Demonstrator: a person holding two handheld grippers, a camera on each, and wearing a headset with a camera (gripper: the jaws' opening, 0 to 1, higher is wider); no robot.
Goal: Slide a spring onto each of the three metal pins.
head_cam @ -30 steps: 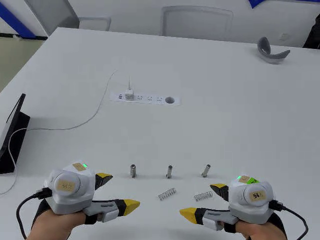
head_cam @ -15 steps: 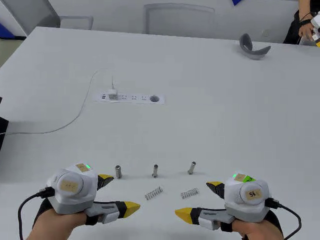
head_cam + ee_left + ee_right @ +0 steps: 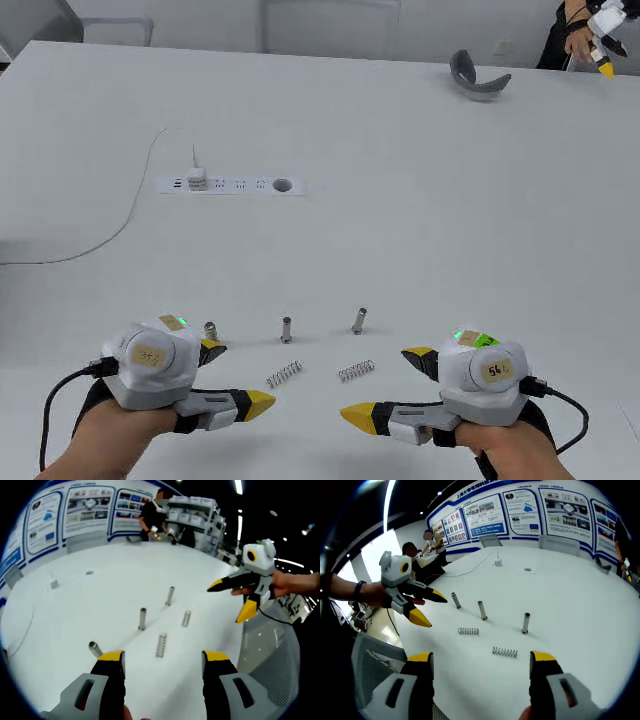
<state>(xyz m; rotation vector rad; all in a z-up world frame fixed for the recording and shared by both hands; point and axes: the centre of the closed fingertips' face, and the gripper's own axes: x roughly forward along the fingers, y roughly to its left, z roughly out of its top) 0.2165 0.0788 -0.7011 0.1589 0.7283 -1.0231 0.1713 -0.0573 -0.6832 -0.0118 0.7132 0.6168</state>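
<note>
Near edge of the matte white table [image 3: 450, 230], both grippers sit low, jaws pointing inward at each other. Left gripper [image 3: 235, 376]: rounded white housing, black jaws with yellow tips, spread wide with nothing between them. Right gripper [image 3: 388, 385]: same build, green light on top, jaws likewise parted and empty.

Between the grippers and just beyond their tips, three short metal pins stand upright in a row running left to right. Left pin [image 3: 210, 330], just beside the left gripper's far tip, looks thicker and ribbed. In the right gripper view coils wrap its shaft, so a spring appears to sit on it. Middle pin [image 3: 286, 329] and right pin [image 3: 358, 320]: bare, smooth grey cylinders with a dull shine.

Two loose springs lie flat on the table, nearer than the pins. Left spring [image 3: 285, 374] lies near the middle pin, right spring [image 3: 356, 371] near the right pin. Both are thin wire in tight coils, lying slightly askew, apart from each other and touching neither gripper.

Farther off, left of centre: a flat white power strip [image 3: 230, 185] with a plug in it, and a thin white cable [image 3: 122, 222] curving away left. Far right: a curved grey band [image 3: 475, 78]. Far right corner: another person's hand [image 3: 576, 40] holding a similar gripper.
</note>
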